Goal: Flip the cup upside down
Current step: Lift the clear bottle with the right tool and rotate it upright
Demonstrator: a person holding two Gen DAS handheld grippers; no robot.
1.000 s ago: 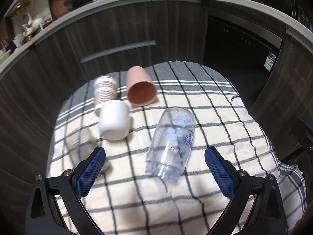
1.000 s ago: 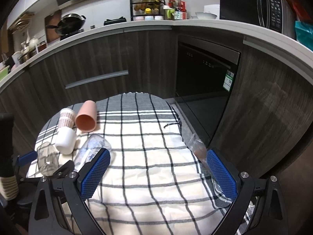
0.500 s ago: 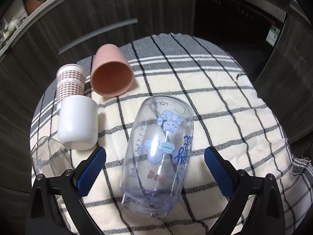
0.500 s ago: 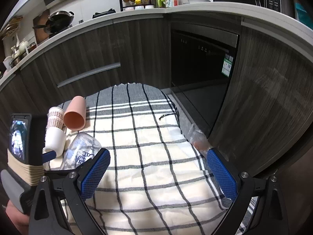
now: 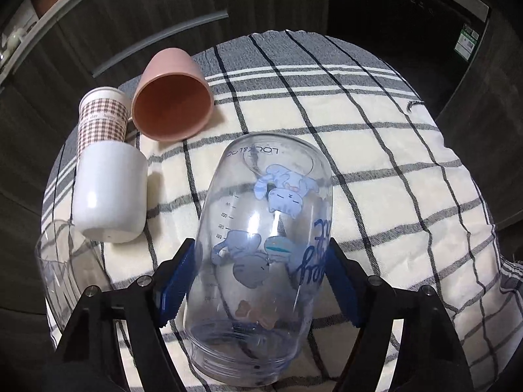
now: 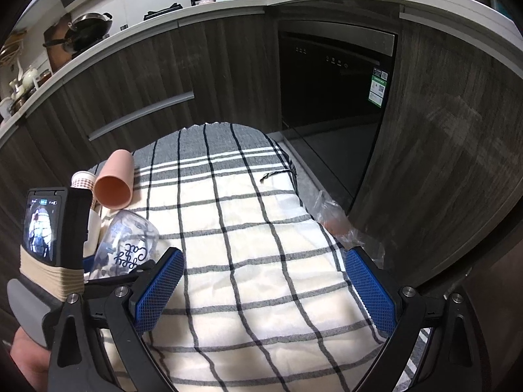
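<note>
Left wrist view: the left gripper (image 5: pixel 261 281) has its blue pads pressed on both sides of the clear cup (image 5: pixel 261 254), which lies on its side on the checked cloth (image 5: pixel 392 170). A pink cup (image 5: pixel 173 107), paper cup (image 5: pixel 103 117) and white cup (image 5: pixel 109 192) lie beyond, under dark cabinets (image 5: pixel 130 9).

Right wrist view: the right gripper (image 6: pixel 261 289) hangs wide apart over bare cloth (image 6: pixel 261 245), near a dishwasher (image 6: pixel 333 75) below the counter (image 6: pixel 228 6).

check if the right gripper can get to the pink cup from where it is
Probably not directly: the right gripper hangs open over bare cloth, and the left gripper with its clear cartoon-cat cup sits between it and the pink cup.
</note>
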